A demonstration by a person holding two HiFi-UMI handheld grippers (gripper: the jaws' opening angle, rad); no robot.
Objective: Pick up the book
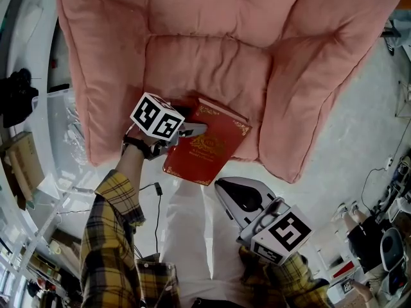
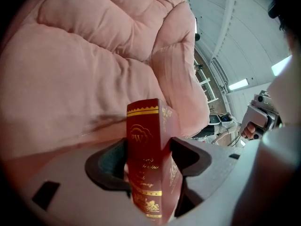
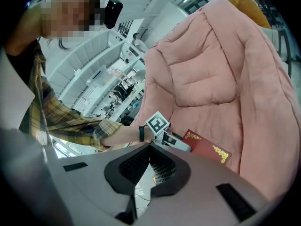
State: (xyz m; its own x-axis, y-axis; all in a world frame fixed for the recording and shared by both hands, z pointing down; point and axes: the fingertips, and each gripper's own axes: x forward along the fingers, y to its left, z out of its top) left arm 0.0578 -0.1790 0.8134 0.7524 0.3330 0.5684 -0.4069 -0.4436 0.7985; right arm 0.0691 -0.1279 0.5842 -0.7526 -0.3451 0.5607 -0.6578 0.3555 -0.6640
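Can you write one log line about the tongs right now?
left tongs: shut on red book | right tongs: shut, empty | book: at pink armchair seat edge

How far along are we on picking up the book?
Done: the left gripper is clamped on the red gold-trimmed hardcover book. In hand: lifting; the book is at the seat front of the pink padded armchair, clearance unclear. Left: raise it well away. The right gripper is shut and empty.

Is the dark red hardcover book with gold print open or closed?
Closed: the left gripper clamps the dark red hardcover book, both covers flat together.
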